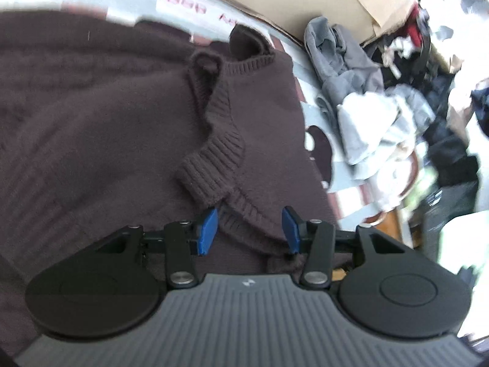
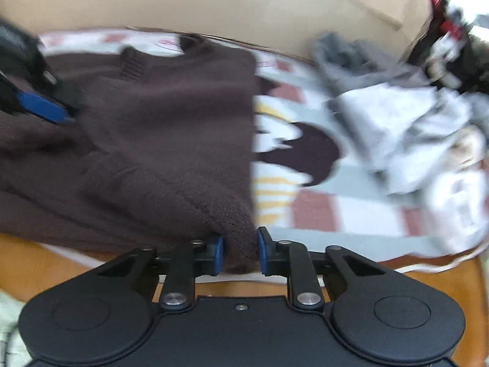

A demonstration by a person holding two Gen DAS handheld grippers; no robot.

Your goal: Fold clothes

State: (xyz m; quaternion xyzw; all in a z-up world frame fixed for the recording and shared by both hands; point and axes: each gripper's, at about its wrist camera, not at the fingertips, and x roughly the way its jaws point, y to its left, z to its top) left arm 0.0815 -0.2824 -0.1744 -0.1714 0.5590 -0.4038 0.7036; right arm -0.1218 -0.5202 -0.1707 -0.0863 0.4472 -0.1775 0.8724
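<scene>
A dark brown knitted sweater (image 1: pixel 107 128) lies spread over a patterned blanket (image 1: pixel 351 195). Its ribbed cuff (image 1: pixel 211 165) is folded across the body, just ahead of my left gripper (image 1: pixel 249 229). That gripper hovers over the knit, open, with a ribbed edge running between its blue pads (image 1: pixel 207 229). In the right wrist view the sweater (image 2: pixel 152 128) fills the left half. My right gripper (image 2: pixel 240 252) is shut on a bunched corner of the sweater at its near right edge. One blue finger of the left gripper (image 2: pixel 42 107) shows at far left.
A heap of grey and white clothes (image 1: pixel 366 116) lies to the right on the blanket (image 2: pixel 321 214). A beige wall or headboard (image 2: pixel 214 6) stands behind. A wooden edge (image 2: pixel 36 263) shows at the near side. Dark clutter (image 1: pixel 428 46) sits at far right.
</scene>
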